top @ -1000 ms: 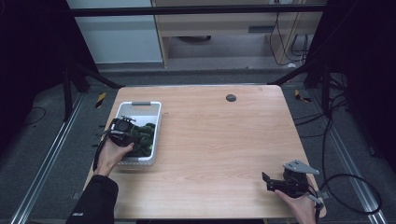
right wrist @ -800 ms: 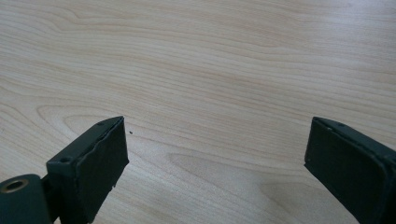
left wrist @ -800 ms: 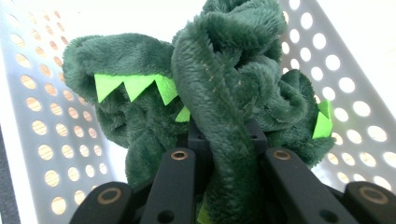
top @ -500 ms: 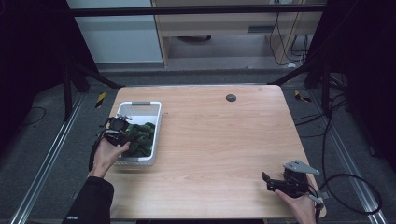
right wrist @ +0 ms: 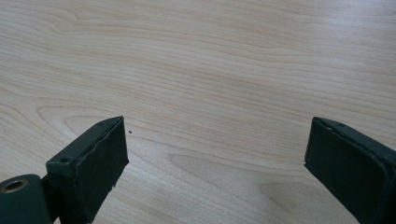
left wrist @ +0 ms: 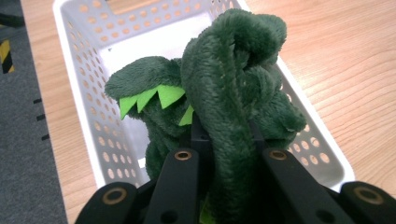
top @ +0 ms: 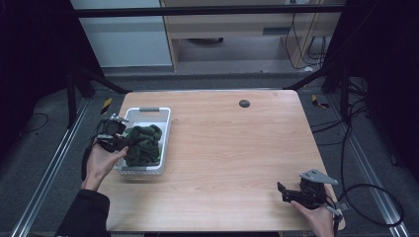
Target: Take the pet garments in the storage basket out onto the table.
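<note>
Near the counter's (top: 217, 163) front right corner, the right tool (top: 285, 192) rests low with its jaws spread wide over bare wood, gripping nothing. At the left edge, the left tool (top: 123, 143) has its jaws clamped on a dark green plush toy (left wrist: 224, 93) inside the white perforated basket (top: 165, 123). Farther off, a small dark disc (top: 244, 103) lies near the back edge.
</note>
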A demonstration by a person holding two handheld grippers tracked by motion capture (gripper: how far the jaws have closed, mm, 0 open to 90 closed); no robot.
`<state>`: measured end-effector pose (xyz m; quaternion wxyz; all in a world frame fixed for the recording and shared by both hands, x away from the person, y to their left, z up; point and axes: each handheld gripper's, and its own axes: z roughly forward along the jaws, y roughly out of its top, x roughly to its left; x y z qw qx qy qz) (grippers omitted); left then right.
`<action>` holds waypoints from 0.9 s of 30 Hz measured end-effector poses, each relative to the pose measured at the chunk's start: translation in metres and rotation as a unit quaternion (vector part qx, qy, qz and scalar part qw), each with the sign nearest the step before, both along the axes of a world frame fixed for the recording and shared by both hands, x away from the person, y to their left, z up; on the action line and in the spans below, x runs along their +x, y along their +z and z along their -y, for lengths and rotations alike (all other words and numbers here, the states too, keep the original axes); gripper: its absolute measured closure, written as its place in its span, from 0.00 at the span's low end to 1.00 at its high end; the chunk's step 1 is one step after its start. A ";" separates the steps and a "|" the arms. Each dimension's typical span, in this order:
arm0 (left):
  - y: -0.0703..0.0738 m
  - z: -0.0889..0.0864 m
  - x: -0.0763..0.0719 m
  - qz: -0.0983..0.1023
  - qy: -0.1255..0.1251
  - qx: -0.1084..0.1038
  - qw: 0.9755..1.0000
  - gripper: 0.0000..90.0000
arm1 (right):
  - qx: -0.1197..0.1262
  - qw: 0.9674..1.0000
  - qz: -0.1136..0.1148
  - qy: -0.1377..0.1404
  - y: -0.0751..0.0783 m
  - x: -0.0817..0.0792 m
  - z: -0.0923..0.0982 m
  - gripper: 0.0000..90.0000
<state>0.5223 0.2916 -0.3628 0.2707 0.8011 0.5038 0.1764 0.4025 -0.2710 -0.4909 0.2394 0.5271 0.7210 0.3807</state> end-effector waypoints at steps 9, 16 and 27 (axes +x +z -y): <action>0.018 0.001 -0.007 0.018 -0.007 -0.003 1.000 0.91 | 0.000 1.000 0.000 -0.003 0.000 0.000 0.000 0.07; 0.037 0.003 -0.011 0.031 -0.014 0.005 0.999 0.91 | -0.001 1.000 0.001 -0.001 0.000 0.000 0.000 0.07; 0.059 0.007 -0.022 0.044 -0.030 0.015 0.998 0.91 | -0.005 1.000 0.005 -0.001 0.000 0.000 0.001 0.06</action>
